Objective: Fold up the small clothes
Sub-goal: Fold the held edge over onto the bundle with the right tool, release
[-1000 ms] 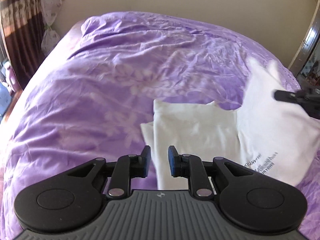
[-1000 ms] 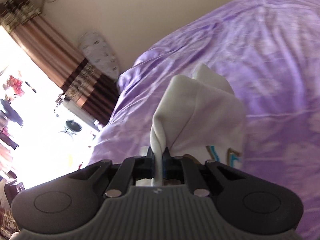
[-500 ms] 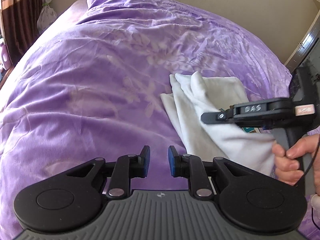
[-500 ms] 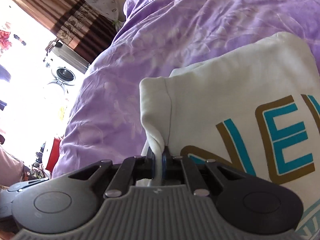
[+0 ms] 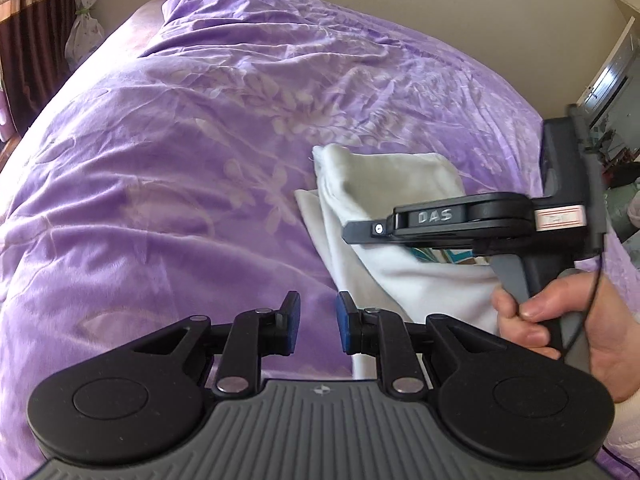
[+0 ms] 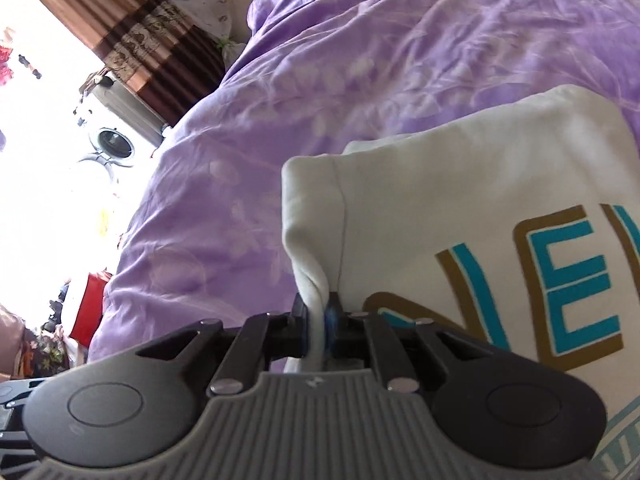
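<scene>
Release stage of a fold. The white cotton T-shirt with teal-and-gold lettering lies doubled over on the purple floral-print bedspread, toward its right side as the left wrist view shows it. The right gripper has a hemmed edge of the shirt between its 2 blue-padded fingers; the jaws are opening, and the fabric strip no longer looks firmly pinched, though contact with one pad cannot be ruled out. The person's right hand holds the gripper's handle low over the garment. The left gripper hangs just beside the shirt's near-left edge, jaws parted with nothing between them, so it is released and idle.

Judgement: the carried edge has been laid down, so 1 fold is nearly complete. The next move calls for drawing the right gripper back along its fingers without dragging the hem, then choosing a new edge for a further fold or smoothing the layer.

Edges and room: the shirt's left border shows 2 offset layers, not quite aligned. The bedspread is bare and wide to the left and beyond the shirt, giving ample room; the right side is more crowded, with the hand and handle there.
</scene>
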Tool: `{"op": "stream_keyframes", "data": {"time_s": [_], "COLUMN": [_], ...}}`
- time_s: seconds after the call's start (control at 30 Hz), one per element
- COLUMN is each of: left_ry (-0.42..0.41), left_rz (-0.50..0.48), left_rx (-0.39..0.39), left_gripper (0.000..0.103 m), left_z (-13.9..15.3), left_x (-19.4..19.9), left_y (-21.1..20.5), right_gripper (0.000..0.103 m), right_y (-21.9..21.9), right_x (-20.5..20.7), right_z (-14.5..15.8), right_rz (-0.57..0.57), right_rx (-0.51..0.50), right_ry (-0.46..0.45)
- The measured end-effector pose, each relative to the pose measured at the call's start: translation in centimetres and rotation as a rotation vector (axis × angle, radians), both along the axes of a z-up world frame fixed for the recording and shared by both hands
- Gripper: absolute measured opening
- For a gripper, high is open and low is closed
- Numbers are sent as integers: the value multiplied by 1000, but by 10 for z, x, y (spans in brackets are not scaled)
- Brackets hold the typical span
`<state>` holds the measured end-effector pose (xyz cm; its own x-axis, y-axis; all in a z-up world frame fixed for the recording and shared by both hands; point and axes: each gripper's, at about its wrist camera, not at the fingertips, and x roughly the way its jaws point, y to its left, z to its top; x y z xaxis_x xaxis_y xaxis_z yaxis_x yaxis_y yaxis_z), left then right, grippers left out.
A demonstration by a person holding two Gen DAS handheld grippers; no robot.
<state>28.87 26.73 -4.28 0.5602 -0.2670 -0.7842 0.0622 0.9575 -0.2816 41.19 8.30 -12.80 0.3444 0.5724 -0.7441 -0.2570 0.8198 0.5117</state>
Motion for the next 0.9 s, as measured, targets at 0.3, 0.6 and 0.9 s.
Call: {"op": "stream_keyframes", "data": {"time_s": [0.3, 0.6, 0.9], "left_ry": [42, 139, 149], "left_rz": [23, 94, 127], "left_rx": [-184, -212, -225], "left_gripper": [42, 53, 43], "left_z": [21, -22, -41], "left_x": [-25, -37, -34], "left_y": [-2, -8, -14], "right_gripper": [30, 36, 50], "right_y": [-42, -144, -163], "right_x": [-45, -127, -191], "right_z": [78, 46, -26], "right_rz": [82, 43, 105], "right_rx": [18, -100, -351], "right_ry": [-152, -189, -299]}}
